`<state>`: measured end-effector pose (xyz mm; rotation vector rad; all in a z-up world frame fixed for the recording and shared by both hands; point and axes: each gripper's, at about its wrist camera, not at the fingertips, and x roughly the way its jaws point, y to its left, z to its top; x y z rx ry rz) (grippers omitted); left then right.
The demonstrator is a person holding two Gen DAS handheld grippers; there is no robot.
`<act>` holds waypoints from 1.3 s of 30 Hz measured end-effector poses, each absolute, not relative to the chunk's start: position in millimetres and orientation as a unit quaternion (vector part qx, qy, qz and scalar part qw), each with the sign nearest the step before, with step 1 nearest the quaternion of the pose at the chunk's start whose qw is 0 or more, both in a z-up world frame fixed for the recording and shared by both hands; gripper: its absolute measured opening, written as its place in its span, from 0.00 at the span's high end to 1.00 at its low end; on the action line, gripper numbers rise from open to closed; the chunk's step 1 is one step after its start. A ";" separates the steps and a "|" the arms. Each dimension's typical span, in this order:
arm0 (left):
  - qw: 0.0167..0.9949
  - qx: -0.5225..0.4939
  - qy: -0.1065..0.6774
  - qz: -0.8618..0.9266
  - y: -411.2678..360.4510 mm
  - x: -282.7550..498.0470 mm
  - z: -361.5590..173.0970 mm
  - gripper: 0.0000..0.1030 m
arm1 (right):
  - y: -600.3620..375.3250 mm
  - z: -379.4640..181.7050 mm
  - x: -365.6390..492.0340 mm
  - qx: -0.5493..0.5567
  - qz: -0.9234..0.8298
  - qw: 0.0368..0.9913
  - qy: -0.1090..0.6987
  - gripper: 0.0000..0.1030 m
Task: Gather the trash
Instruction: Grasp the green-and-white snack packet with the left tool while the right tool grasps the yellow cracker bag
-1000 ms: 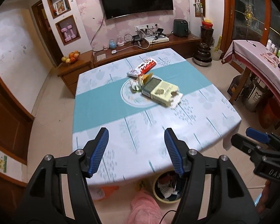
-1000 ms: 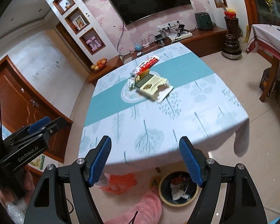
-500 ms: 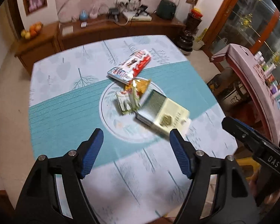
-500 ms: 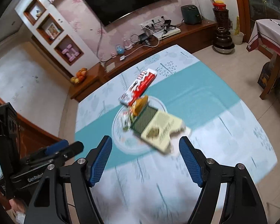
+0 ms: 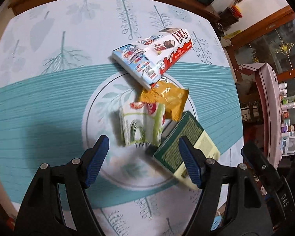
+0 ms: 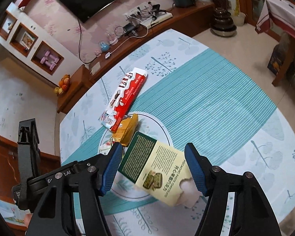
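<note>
Several pieces of trash lie in the middle of the table: a red-and-white chocolate box (image 5: 153, 55) (image 6: 125, 96), a yellow snack bag (image 5: 167, 100) (image 6: 127, 129), a white-and-green packet (image 5: 141, 123) and a green-and-cream biscuit box (image 5: 182, 147) (image 6: 157, 165). My left gripper (image 5: 143, 157) is open, low over the table, with the white-and-green packet just ahead between its fingers. My right gripper (image 6: 153, 167) is open and straddles the biscuit box from above. Neither holds anything.
The table carries a white-and-teal cloth (image 6: 216, 102) with a round print in the middle. A wooden TV cabinet (image 6: 139, 37) stands behind it. A second table with a pink cloth (image 5: 269, 98) is at the right. The left gripper's body (image 6: 29, 157) shows at the right wrist view's left edge.
Both grippers have moved forward and down from beyond the table's near edge to right over the trash pile. Both stayed open. The trash has not moved.
</note>
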<state>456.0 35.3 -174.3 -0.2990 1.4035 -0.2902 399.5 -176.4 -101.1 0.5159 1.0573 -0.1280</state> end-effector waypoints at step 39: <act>0.755 -0.165 0.625 -0.108 88.8 459.9 -181.7 0.78 | -107.9 -171.1 502.2 0.200 0.009 0.801 0.564 0.92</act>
